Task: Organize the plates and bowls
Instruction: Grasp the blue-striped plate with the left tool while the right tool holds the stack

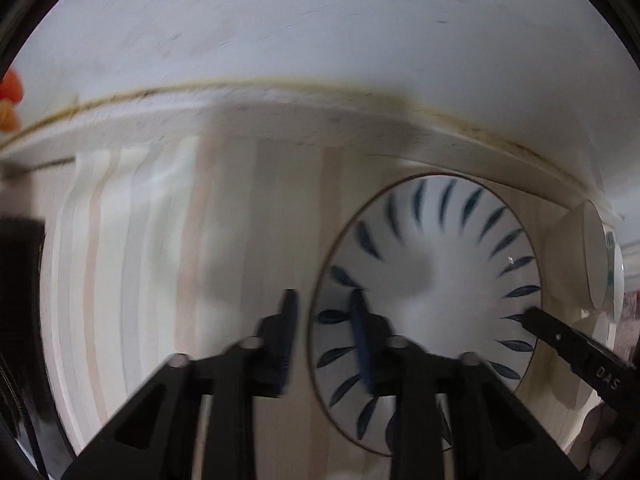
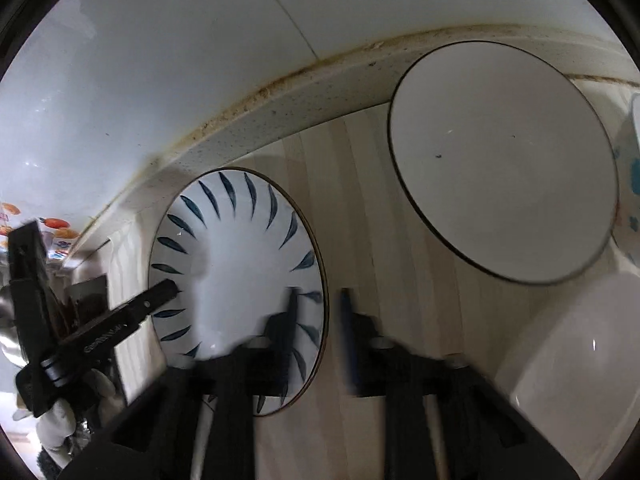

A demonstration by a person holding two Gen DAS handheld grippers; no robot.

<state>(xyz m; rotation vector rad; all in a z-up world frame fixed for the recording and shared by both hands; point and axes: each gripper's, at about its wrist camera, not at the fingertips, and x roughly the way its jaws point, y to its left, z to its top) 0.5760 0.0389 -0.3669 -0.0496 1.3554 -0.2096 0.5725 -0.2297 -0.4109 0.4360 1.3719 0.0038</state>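
Note:
A white plate with blue leaf marks lies on a pale wooden board, close to the wall. My left gripper straddles its left rim, one finger outside over the board and the other inside on the plate, closed on the rim. My right gripper straddles the opposite rim of the same plate and is shut on it. Each gripper shows in the other's view: the right one at the plate's right edge, the left one at its left edge.
A larger plain white plate with a dark rim lies to the right on the board. A white bowl sits in front of it and a patterned dish at the far right. The stained wall joint runs close behind.

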